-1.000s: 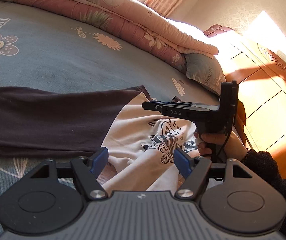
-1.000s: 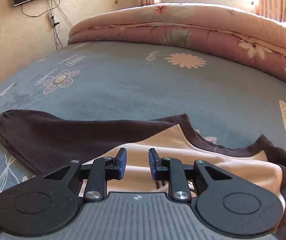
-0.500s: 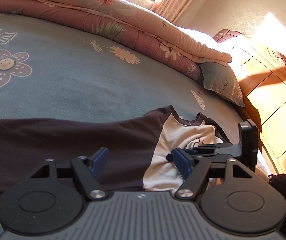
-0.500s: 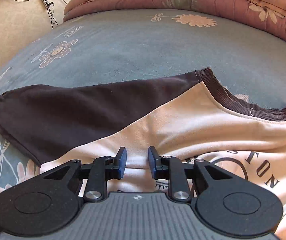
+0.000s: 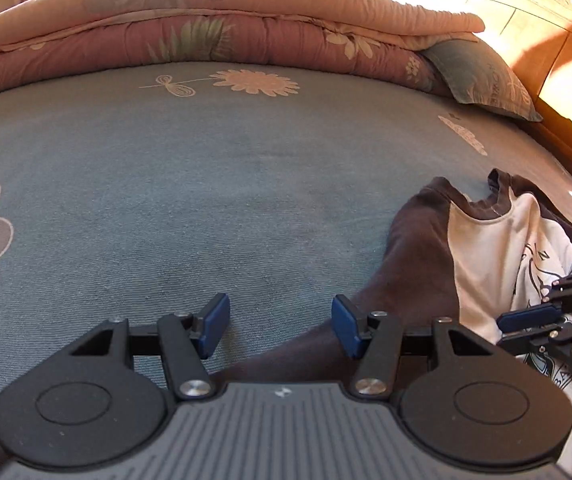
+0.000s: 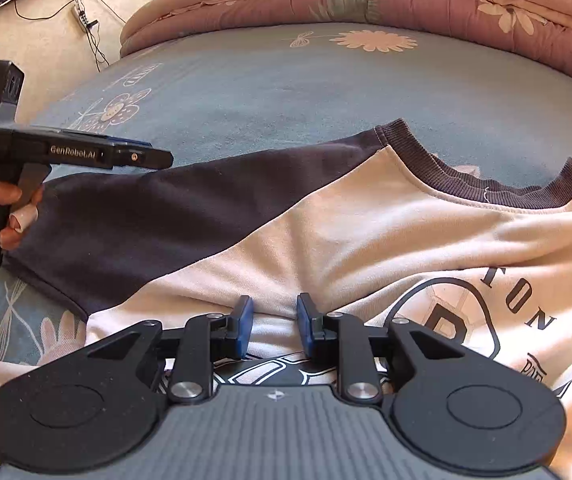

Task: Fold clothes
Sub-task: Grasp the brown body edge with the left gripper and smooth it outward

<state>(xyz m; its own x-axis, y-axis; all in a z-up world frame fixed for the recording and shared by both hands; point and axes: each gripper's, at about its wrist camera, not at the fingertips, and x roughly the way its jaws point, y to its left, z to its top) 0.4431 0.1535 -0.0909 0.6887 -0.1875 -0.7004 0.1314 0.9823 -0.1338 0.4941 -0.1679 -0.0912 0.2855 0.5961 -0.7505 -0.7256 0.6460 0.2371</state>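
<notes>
While the sweatshirt (image 6: pixel 386 220) lies spread on the bed (image 5: pixel 205 200), lower right | left gripper (image 5: pixel 281 326) fingers apart, just narrowing, nothing clasped | right gripper (image 6: pixel 273 326) fingers slightly parted over cream cloth, ungripped.

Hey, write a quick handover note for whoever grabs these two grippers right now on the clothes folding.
Left gripper: fingers apart, just been closing, nothing pinched; dark sleeve lies under it.
Right gripper: fingers narrowly apart over a ridge of the shirt's cream front; grip unclear.
Shirt lies face up on the blue bedsheet, sleeve spread out to the side.
Done: shirt laid out. Left: all the folds.
</notes>
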